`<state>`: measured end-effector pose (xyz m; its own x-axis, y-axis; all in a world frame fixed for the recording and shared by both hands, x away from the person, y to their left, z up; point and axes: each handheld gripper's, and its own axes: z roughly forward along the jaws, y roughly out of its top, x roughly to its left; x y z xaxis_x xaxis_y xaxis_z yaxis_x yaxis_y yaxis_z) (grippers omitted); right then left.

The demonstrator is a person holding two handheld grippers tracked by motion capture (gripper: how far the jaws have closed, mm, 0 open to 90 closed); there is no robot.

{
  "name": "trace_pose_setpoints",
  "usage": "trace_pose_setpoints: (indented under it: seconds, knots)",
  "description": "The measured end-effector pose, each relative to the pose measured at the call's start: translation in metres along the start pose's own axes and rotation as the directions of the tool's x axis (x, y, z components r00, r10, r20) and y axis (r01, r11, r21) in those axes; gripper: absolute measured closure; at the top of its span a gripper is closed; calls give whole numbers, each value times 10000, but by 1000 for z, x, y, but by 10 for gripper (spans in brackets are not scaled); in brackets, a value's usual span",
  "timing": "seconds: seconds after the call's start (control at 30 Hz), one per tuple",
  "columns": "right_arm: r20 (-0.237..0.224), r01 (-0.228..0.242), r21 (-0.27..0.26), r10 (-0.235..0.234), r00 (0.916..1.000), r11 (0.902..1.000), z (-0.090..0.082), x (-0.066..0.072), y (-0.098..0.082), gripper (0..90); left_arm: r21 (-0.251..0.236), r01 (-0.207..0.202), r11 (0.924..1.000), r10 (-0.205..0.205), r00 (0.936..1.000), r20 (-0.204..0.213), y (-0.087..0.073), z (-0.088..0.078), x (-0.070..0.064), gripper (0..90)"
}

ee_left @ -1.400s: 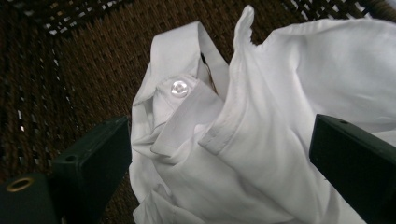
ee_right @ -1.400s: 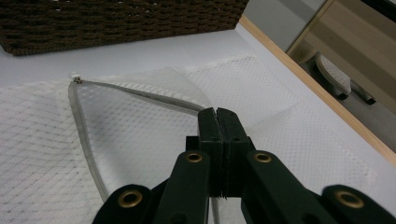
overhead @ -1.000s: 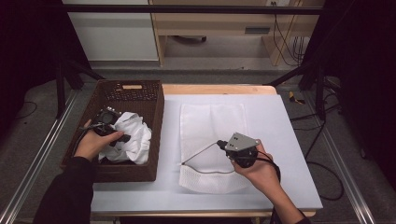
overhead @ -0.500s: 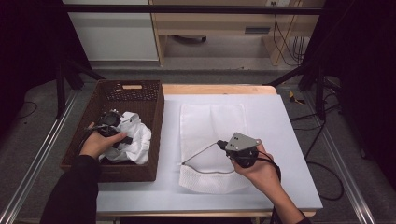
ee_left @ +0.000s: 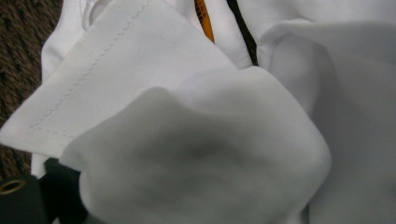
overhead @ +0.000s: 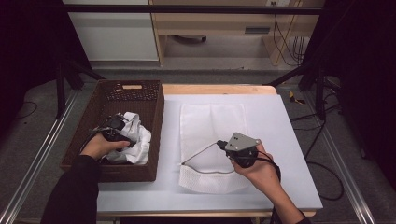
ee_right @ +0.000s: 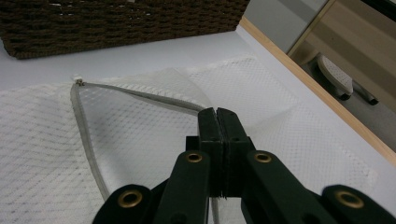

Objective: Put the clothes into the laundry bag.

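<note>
A white mesh laundry bag (overhead: 212, 121) lies flat on the white table. My right gripper (overhead: 218, 143) is shut on the bag's grey zipper edge (ee_right: 140, 100) and holds that edge up off the mesh (ee_right: 140, 135), so the mouth gapes. A crumpled white cloth (overhead: 135, 140) lies in the brown wicker basket (overhead: 135, 88) at the left. My left gripper (overhead: 112, 125) is pressed down into this cloth, held by the person's left hand. In the left gripper view, folds of the cloth (ee_left: 210, 154) cover the jaws, so their state is hidden.
The basket sits along the table's left edge, its wall (ee_right: 116, 23) close beyond the bag. An orange strip (ee_left: 203, 18) shows between the cloth folds. A wooden edge (overhead: 219, 88) runs along the table's far side, with metal rails (overhead: 37, 158) to the left.
The left hand has shifted slightly on the cloth inside the basket. The right gripper has kept still with the zipper edge raised.
</note>
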<state>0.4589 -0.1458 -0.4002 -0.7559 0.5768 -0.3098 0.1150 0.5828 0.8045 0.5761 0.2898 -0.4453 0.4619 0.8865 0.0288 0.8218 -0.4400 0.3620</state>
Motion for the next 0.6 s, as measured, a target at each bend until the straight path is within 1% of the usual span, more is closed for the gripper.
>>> trace_pose_setpoints:
  seconds: [0.13,0.2,0.27,0.33,0.43,0.53,0.6]
  knots:
    - [-3,7,10,-7,10000,10000,0,0,0,900,257,-147,9996,145,9999,63,2,-2,-2,176]
    - [-2,-2,9,2,10000,10000,0,0,0,900,337,-291,9990,289,9996,62,3,-4,-4,270]
    - [6,-2,6,2,10000,10000,0,0,0,900,438,-496,9978,491,9987,117,5,-6,-6,392]
    - [11,-11,-10,11,10000,10000,0,0,0,900,576,-644,9963,645,9979,-1,7,-8,-9,473]
    - [-8,-9,-9,9,10000,10000,0,-1,0,900,618,-675,9958,688,9974,-199,8,-11,-11,601]
    - [-17,-22,-2,22,10000,10000,1,-1,0,900,642,-771,9950,798,9960,-400,10,-12,-13,650]
    - [-27,-15,-7,15,10000,10000,1,-1,0,900,630,-861,9943,895,9946,-533,11,-13,-15,665]
